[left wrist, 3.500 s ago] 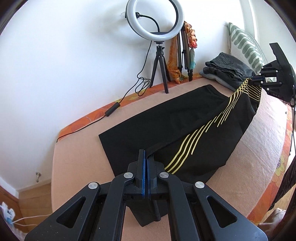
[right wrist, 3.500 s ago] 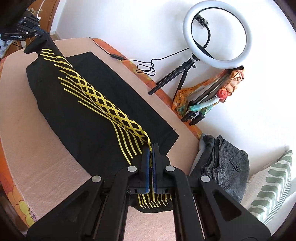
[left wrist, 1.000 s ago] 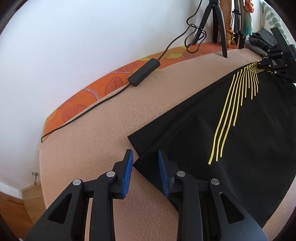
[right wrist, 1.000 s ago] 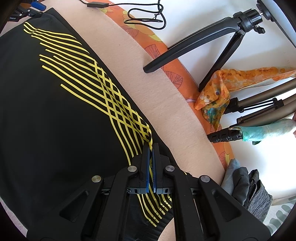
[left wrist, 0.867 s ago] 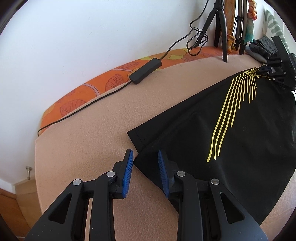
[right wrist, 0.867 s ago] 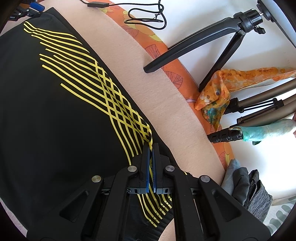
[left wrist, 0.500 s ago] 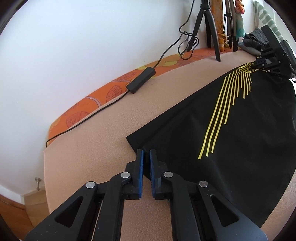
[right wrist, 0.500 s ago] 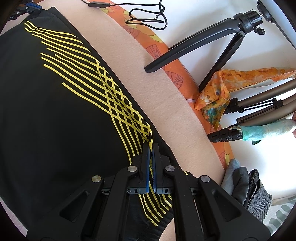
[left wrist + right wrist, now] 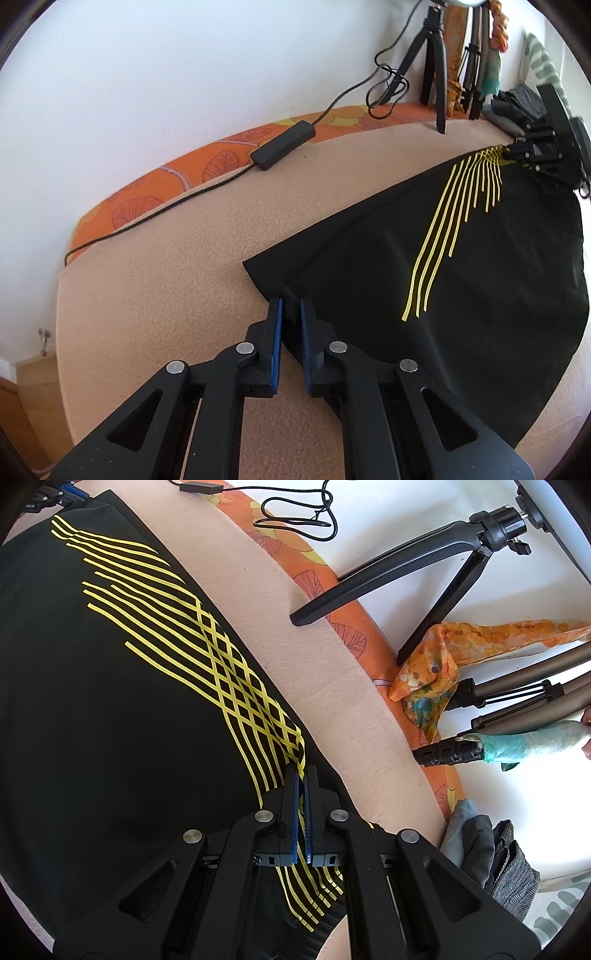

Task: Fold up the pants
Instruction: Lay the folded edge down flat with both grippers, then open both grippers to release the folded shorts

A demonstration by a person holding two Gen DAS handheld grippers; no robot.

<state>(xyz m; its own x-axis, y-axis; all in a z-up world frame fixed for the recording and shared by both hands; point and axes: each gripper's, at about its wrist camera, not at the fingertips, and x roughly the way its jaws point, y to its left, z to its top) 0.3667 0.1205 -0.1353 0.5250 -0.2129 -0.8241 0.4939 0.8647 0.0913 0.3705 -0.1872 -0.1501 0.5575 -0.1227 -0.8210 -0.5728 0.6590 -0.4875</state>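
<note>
Black fabric pants [image 9: 480, 295] showing yellow crisscrossing stripes [image 9: 229, 672]; fuzzy peach blanket [image 9: 166, 288] lying plain; orange leaf-print sheet [image 9: 177, 177] showing dark outlines; black grippers wearing blue finger pads [image 9: 276, 347].

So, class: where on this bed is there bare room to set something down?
Bare blanket lies between the pants and the cable by the wall. It is crowded near the tripod, scarves and folded clothes.

Both grippers matte black plastic, triangular cut-outs in the linkage arms, round silver pivot screws, ribbed blue pads inside fingers: left gripper [image 9: 290, 312], right gripper [image 9: 301, 777].
</note>
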